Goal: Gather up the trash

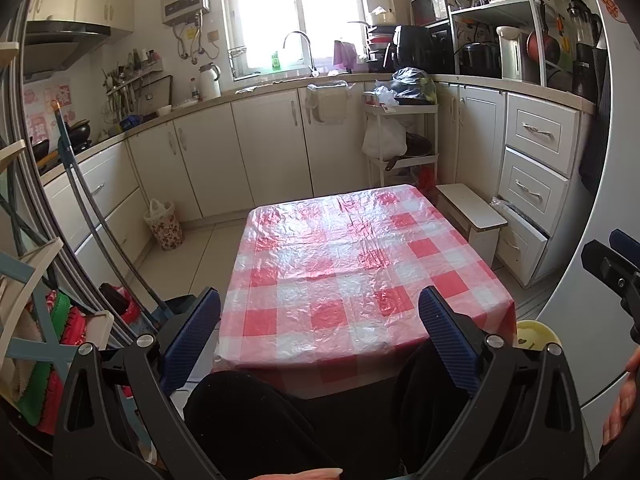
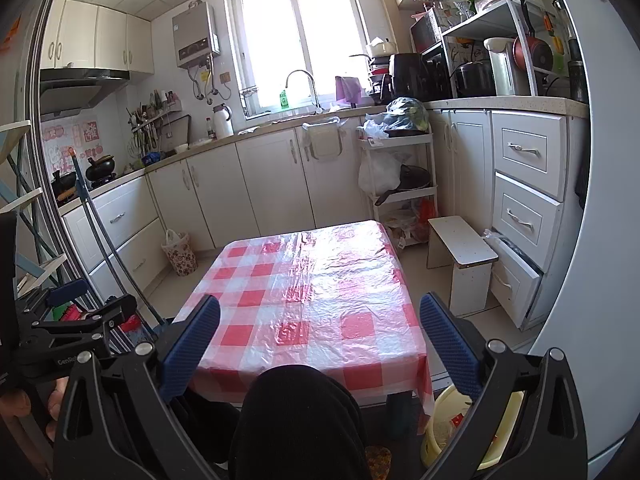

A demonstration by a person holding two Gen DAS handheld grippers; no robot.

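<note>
- So, both tongs are spread wide and hold nothing: the left gripper (image 1: 320, 340) and the right gripper (image 2: 320, 340) each show two blue pads far apart, with only the table between them.
- Ahead of both lies the table (image 1: 348, 264) under a red-and-white checked plastic cover, and no trash shows on its top in either view.
- The only trash-like things in view are low at the person's right: a yellow bin (image 2: 444, 428) stands on the floor just beside the near right corner of the table, with some paper scraps inside.
- In the left wrist view only the rim of this bin (image 1: 536, 334) shows, beyond the right pad.
- A small flowered basket (image 2: 181, 254) with a bag liner stands on the floor far to the left, near the cabinets.
- By this layout the right gripper is the nearer one to the yellow bin, which lies below and to the right of its pads; the move probably needs a turn down and rightward.
- Black knees (image 2: 304, 420) of the person sit under the table edge.
</note>
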